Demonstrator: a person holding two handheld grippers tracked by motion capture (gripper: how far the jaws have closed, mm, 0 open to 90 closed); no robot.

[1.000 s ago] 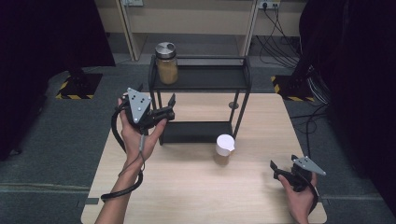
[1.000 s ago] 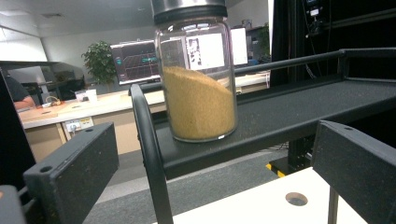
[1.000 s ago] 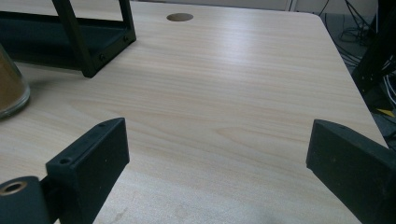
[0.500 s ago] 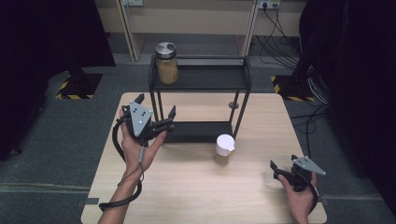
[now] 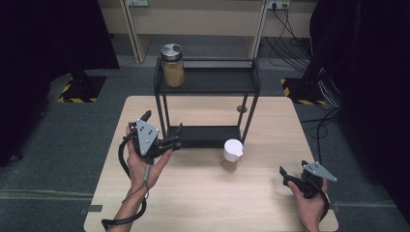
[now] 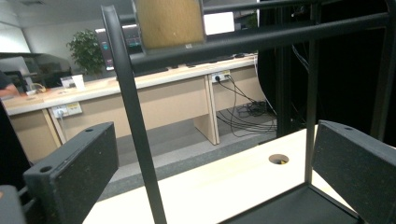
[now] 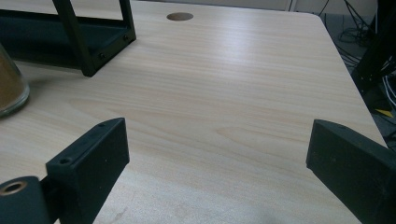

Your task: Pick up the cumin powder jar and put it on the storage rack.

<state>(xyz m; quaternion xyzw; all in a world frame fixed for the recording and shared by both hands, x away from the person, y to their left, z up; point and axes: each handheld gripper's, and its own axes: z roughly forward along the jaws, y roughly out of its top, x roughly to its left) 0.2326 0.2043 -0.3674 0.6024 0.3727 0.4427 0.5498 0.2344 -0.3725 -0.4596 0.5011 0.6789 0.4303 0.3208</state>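
My left tongs (image 5: 163,126) stand released, and in the left gripper view the black jaws gape on either side of the near left post (image 6: 135,130) of the black metal rack (image 5: 212,81), with clear air between each pad and the tube, so nothing is held yet. The rack stands straight ahead of those tongs, near the far edge of the wooden table (image 5: 203,193). Its lower shelf is just beyond the jaw tips and its upper shelf is above them. I judge the frame stiff and fairly light for its bulk, but the painted round tube looks slick. I would clench on the post low down, close to the lower shelf, where a tug is least likely to tip it. That matters because a glass jar with a metal lid (image 5: 172,65) sits on the upper shelf, up and to the left of my left tongs. It is filled most of the way with a tan, grainy-looking stuff, so it is probably heavy and breakable if the rack lurches. A second jar with a white lid (image 5: 233,153) stands on the table just in front of the rack's right leg, and it holds something brown. My right tongs (image 5: 292,170) are also released and grasp nothing. They lie low over bare tabletop, with that white-lidded jar well off to their left.
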